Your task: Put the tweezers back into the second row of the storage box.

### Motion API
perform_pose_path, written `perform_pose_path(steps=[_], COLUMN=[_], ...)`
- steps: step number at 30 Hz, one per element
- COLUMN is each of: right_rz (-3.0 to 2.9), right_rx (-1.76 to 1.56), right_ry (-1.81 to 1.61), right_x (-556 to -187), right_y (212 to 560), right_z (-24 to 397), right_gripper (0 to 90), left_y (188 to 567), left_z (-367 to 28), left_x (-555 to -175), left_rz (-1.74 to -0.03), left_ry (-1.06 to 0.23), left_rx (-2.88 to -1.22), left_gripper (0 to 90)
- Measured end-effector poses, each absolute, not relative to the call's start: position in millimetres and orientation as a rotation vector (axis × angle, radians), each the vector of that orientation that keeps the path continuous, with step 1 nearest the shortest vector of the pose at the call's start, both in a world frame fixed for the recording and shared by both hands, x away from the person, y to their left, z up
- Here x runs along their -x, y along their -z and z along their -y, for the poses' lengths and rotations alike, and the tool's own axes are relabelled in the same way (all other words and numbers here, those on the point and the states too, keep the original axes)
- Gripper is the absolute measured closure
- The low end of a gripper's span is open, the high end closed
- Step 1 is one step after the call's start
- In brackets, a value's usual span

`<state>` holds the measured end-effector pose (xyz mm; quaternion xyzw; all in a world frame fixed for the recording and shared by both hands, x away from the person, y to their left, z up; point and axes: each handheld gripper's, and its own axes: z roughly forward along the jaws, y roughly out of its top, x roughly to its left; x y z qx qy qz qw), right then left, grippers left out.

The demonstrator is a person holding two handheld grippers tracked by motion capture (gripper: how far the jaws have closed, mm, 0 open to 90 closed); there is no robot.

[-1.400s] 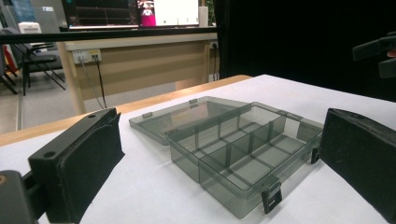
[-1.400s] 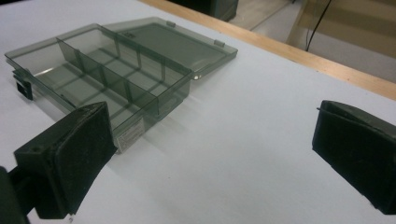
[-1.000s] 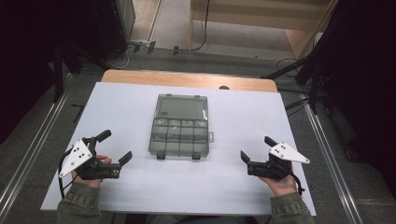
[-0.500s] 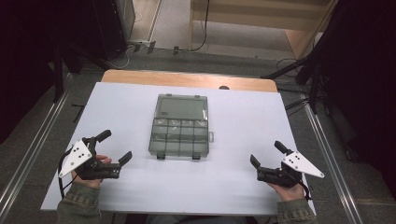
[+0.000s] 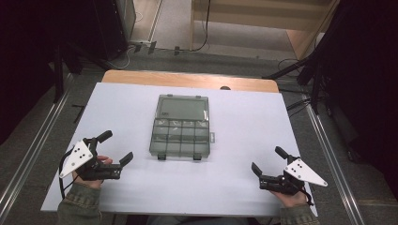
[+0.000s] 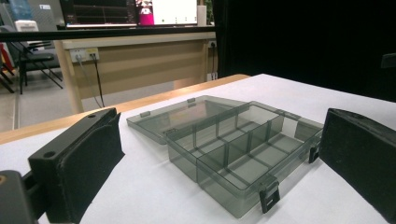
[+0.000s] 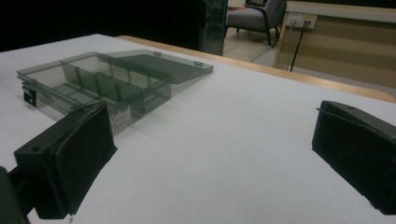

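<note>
Smoky grey see-through plastic organiser box (image 5: 180,127) sits mid-desk, on the white sheet (image 5: 244,126) that covers the desk, lid (image 5: 183,108) swung fully back and lying flat on the far side of the tray. Tray divided into a grid of small compartments; every one that shows looks empty, nothing loose inside, nothing on the lid either. Two dark latch clips (image 5: 161,157) hang off the near edge of the box.

Left gripper (image 5: 115,152) rests near-left of the box, well apart from it, jaws released and spread wide, holding nothing. Right gripper (image 5: 266,164) sits near-right of the box, also well apart, jaws spread, empty. Left gripper view looks across at the box (image 6: 233,149) with both pads framing it; right gripper view has the box (image 7: 102,81) off to its left.

Judged step: approach the box, probably to work the lid or latches. To do it well:
- bring one gripper in low toward the near edge of the box, jaws kept apart until a wall or the lid rim sits between the pads
- thin plastic, light and slick on the sheet, so likely to slide; steady the tray with the other gripper first
- if shutting the lid, reach to the far side of the box, pinch the lid's free edge, swing it over on the hinge, then press near the clips
- avoid squeezing hard, walls may flex.
</note>
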<state>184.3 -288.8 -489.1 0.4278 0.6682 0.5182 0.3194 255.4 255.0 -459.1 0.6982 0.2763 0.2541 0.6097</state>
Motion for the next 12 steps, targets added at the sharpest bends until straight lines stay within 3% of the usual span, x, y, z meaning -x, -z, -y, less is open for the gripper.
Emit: perform_pose_path(steps=[12], right_rz=[-1.995], right_rx=[-1.216], right_ry=[-1.181], right_x=[-208], right_y=[490], right_z=[273], right_gripper=[0.2], left_y=[460], left_z=[-252], left_x=[-255], left_rz=[-0.626], left_ry=[-0.572], left_rx=[-1.633], left_gripper=[0.0])
